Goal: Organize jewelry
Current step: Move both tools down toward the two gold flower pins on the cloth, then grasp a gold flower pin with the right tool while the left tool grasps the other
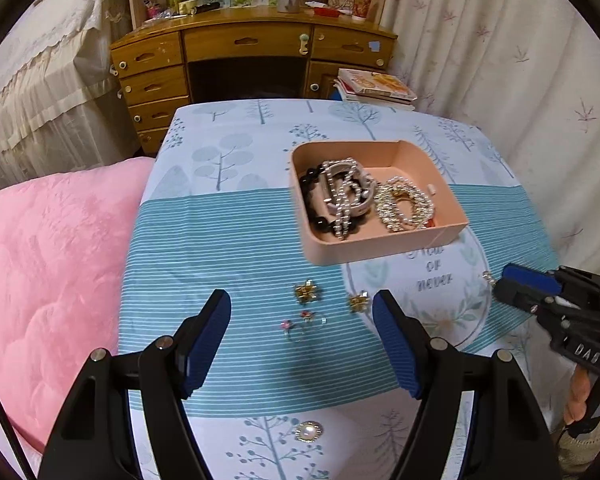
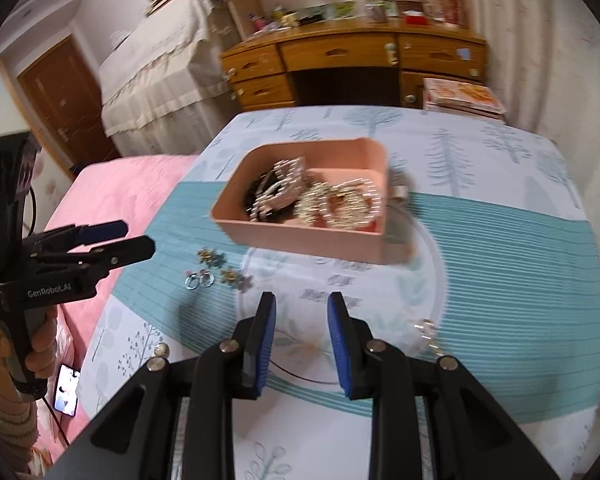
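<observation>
My left gripper [image 1: 302, 308] hangs spread wide over the earrings [image 1: 307, 292] and rings [image 1: 303, 320] near the table's [image 1: 228, 240] front edge. My right gripper [image 2: 302, 304] is parted, empty. The tray [image 1: 380, 248] sits toward the right edge, holding bracelets [image 1: 342, 194].

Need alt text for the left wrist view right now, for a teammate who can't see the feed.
The open left gripper hovers over a tree-print tablecloth, framing two gold flower pieces and two small rings lying loose. Beyond them a pink tray holds bracelets. The right gripper enters from the right.
</observation>
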Action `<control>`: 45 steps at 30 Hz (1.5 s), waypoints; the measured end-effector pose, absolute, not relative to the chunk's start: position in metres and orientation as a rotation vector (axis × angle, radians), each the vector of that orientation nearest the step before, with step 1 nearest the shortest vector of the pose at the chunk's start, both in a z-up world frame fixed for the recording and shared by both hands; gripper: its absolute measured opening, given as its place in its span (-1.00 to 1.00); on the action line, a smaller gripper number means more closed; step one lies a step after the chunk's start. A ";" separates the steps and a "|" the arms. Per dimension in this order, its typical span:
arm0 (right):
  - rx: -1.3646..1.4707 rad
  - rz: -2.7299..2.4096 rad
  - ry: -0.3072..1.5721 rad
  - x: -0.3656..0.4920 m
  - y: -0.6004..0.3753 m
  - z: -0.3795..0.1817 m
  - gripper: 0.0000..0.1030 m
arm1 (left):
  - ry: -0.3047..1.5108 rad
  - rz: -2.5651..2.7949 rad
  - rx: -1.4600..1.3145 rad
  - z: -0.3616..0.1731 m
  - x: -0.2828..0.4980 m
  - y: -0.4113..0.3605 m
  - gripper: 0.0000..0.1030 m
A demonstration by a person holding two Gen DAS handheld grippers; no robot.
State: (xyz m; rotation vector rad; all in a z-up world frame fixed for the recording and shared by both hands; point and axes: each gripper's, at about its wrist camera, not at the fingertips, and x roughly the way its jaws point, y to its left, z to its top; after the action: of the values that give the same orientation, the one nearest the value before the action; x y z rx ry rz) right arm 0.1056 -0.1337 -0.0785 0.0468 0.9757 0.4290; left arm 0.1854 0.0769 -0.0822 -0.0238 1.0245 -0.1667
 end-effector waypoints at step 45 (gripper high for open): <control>-0.103 0.512 0.963 0.132 -0.040 -0.146 -0.51 | 1.111 -0.245 -0.181 -0.144 0.225 0.086 0.16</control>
State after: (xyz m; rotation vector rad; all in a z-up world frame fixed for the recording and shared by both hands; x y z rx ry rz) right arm 0.1322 -0.0396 -0.1456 -0.1028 0.9629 0.5120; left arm 0.2247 0.0860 -0.1438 -0.1808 1.1106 -0.2452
